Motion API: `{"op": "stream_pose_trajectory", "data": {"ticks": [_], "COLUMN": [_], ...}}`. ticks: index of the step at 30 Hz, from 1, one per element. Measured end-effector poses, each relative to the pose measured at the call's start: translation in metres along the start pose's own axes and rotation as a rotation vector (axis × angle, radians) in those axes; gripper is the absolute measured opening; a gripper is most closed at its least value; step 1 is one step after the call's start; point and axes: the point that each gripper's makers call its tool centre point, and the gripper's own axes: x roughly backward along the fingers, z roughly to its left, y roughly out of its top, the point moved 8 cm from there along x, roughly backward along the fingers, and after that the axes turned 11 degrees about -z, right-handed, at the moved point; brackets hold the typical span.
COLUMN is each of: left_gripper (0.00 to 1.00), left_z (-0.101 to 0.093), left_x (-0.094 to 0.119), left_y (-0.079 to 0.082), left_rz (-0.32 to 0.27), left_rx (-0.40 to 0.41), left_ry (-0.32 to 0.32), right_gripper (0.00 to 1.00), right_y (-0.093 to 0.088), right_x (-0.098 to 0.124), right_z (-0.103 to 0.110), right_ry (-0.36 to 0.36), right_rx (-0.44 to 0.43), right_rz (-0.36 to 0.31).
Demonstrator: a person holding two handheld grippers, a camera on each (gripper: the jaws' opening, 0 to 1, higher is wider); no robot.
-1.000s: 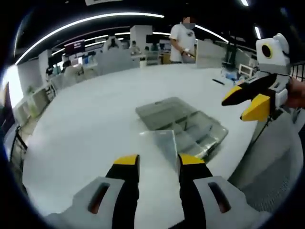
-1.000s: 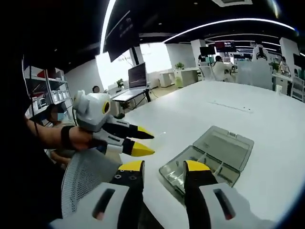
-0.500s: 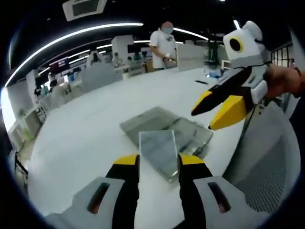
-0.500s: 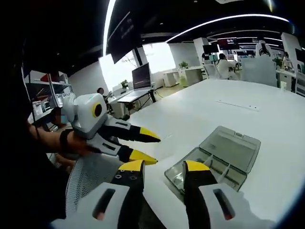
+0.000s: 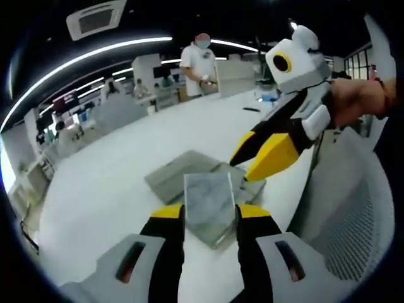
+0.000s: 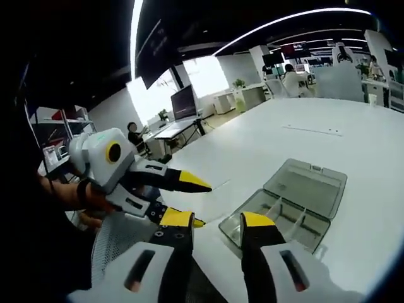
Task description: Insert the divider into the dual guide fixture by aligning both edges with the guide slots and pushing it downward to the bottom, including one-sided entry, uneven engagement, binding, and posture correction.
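I hold the divider [image 5: 209, 201], a clear flat panel, clamped between the jaws of my left hand-held gripper [image 5: 209, 213]; it stands upright out of the jaws with its flat face toward the camera. The open plastic box [image 6: 285, 209] with its slotted compartments lies ahead of and below that panel on the white worktop [image 5: 107, 189], near the worktop's edge, lid folded flat behind it. In the right gripper view the box's long side runs away from me toward the right, and its inner walls cross it.

My right hand-held gripper [image 6: 217, 223] is empty, jaws apart, hovering just short of the box's near corner. In the left gripper view it reaches in from the right, its yellow tips over the box, so it is the nearer one to the slots. I judge the panel must travel forward and down, and the right tips sit close to that path. A mesh chair back [image 5: 353, 208] stands beside the worktop's edge, clear of the box.
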Motion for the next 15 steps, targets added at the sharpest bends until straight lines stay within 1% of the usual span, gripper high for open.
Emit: {"op": "stream_pose_trajectory", "data": {"ticks": [3, 5, 8, 15], "left_gripper": [0.30, 0.30, 0.30, 0.30], "left_z": [-0.004, -0.006, -0.009, -0.016], "left_x": [-0.002, -0.003, -0.005, -0.008], "left_y": [0.000, 0.001, 0.003, 0.006], "left_rz": [0.000, -0.005, -0.005, -0.017], "left_rx": [-0.021, -0.024, -0.049, -0.067], "left_ry": [-0.028, -0.030, -0.033, -0.071], "right_gripper": [0.24, 0.24, 0.24, 0.23], "right_y": [-0.001, -0.003, -0.004, -0.006], "right_x": [0.000, 0.000, 0.000, 0.002], "right_z": [0.000, -0.001, -0.003, -0.005], "right_ry": [-0.001, -0.005, -0.011, -0.016], "right_rx": [-0.003, 0.001, -0.012, -0.023], "right_rz": [0.002, 0.012, 0.011, 0.015]}}
